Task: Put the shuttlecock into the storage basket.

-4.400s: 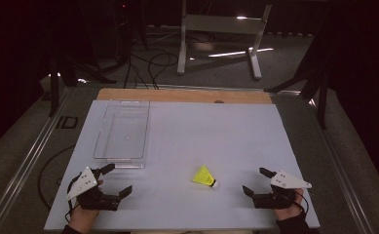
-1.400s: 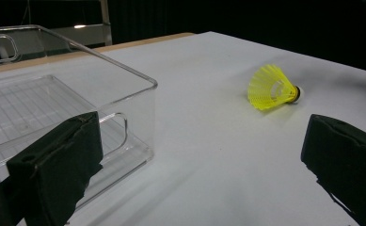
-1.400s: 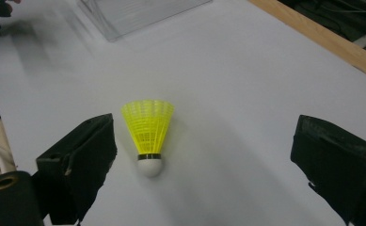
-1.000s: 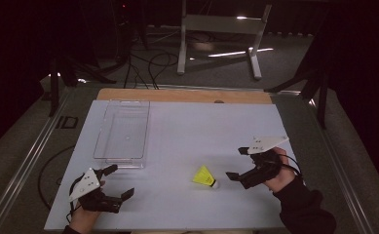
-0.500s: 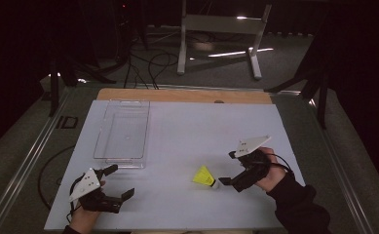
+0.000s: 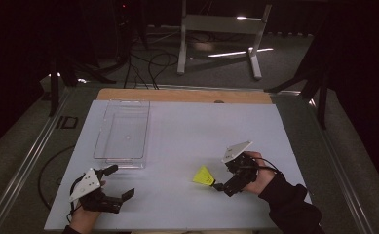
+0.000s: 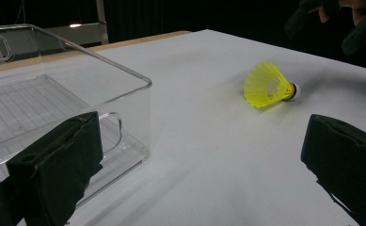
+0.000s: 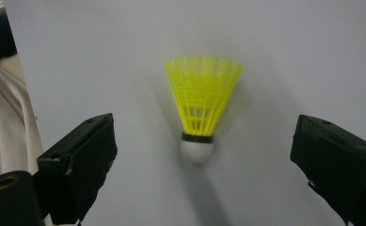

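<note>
A yellow shuttlecock (image 6: 204, 176) lies on its side on the white table top (image 6: 197, 126), front right of the middle. My right gripper (image 6: 222, 176) is open just to its right, pointing at the cork end. In the right gripper view the shuttlecock (image 8: 200, 103) has its white cork toward me, level with the two black jaws of the right gripper (image 8: 204, 155), which do not touch it. My left gripper (image 6: 120, 182) rests open near the front left edge, holding nothing. In the left gripper view the left gripper (image 7: 204, 155) faces the shuttlecock (image 7: 267, 85) farther off.
A clear plastic tray (image 6: 123, 129) sits at the left of the table, just beyond the left gripper; its near corner (image 7: 143, 84) is close to the left jaw. A wooden strip (image 6: 182, 95) runs along the far edge. A metal stand (image 6: 216, 29) and cables are on the floor behind.
My right gripper has come from the front right corner leftward to the shuttlecock and now has its open jaws at the cork. The left gripper and shuttlecock have not moved.
</note>
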